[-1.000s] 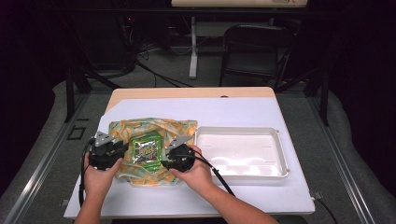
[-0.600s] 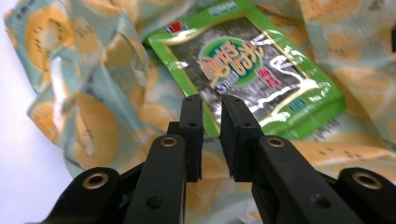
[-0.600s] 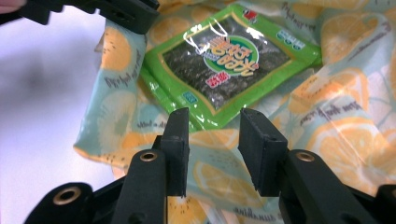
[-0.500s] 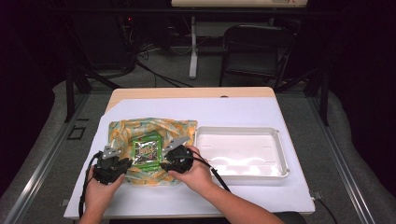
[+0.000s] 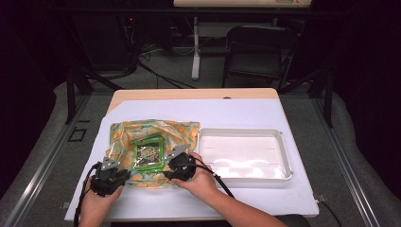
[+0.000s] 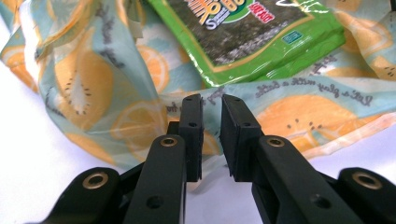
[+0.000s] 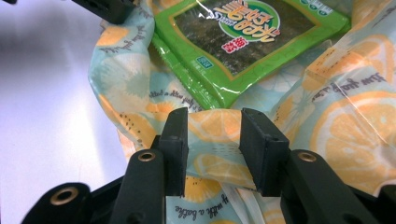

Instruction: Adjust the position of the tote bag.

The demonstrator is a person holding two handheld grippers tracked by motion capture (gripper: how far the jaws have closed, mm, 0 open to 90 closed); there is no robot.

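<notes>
The bag (image 5: 153, 144), a fruit-printed plastic sheet, lies flat on the white table cover (image 5: 236, 113) at lower left of the high view. A green seaweed packet (image 5: 149, 153) rests on the middle of it. A white tray (image 5: 283, 151) sits just right of the bag, near its edge.

Left gripper (image 5: 108, 176): at the bag's lower left corner in the high view, held in a hand (image 5: 94, 208) entering from the bottom edge. In the left gripper view, the left gripper (image 6: 211, 135) has its jaws standing a narrow gap apart; they have just been closing. The bag's near hem (image 6: 289, 126) runs across just beyond the fingertips (image 6: 191, 121). Whether any film lies between the pads cannot be told. The packet (image 6: 252, 37) lies well beyond, at upper centre of that frame.

Right gripper (image 5: 178, 165): at the bag's lower right edge in the high view, beside the packet's lower right corner. In the right gripper view, the right gripper (image 7: 214, 149) has its jaws plainly apart. A raised fold of the bag (image 7: 215, 126) stands in the gap between the pads (image 7: 259, 149); contact cannot be confirmed. The packet (image 7: 243, 42) lies just beyond the tips, at upper centre.
</notes>
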